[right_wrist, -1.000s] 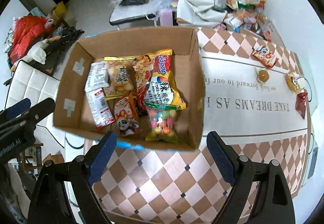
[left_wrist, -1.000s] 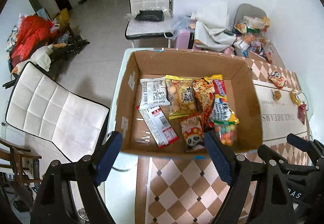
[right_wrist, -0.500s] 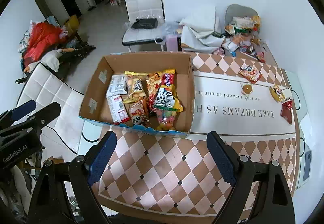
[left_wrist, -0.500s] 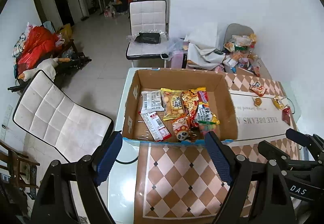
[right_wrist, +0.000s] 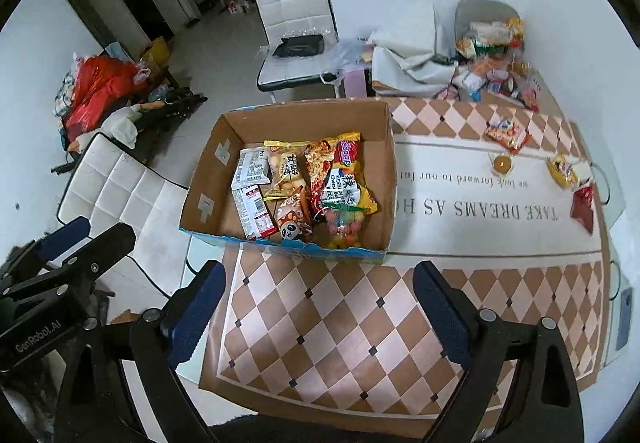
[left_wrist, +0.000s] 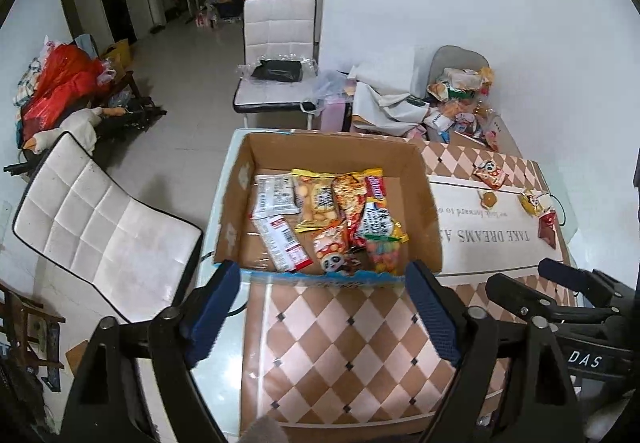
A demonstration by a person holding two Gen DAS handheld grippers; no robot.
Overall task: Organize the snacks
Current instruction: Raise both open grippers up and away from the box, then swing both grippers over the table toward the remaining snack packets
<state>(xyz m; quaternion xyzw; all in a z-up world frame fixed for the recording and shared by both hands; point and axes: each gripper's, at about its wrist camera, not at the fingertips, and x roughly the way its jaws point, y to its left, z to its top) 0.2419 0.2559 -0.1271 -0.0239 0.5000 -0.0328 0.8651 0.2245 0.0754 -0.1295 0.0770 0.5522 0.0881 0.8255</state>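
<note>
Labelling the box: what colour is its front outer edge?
Blue, on the cardboard box; clearest in the right wrist view.

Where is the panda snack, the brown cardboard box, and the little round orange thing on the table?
Panda snack packet (right_wrist: 291, 223), right wrist view, panda face.
Brown cardboard box (right_wrist: 204, 179), right wrist view, left wall.
Round orange thing (right_wrist: 501, 163), right wrist view, its middle.

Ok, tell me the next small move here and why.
Probably carry the right gripper, its fingers open and empty, over to the red snack packet beyond the lettering. The cardboard box already holds several packets, while four small snacks lie loose on the table mat.
</note>
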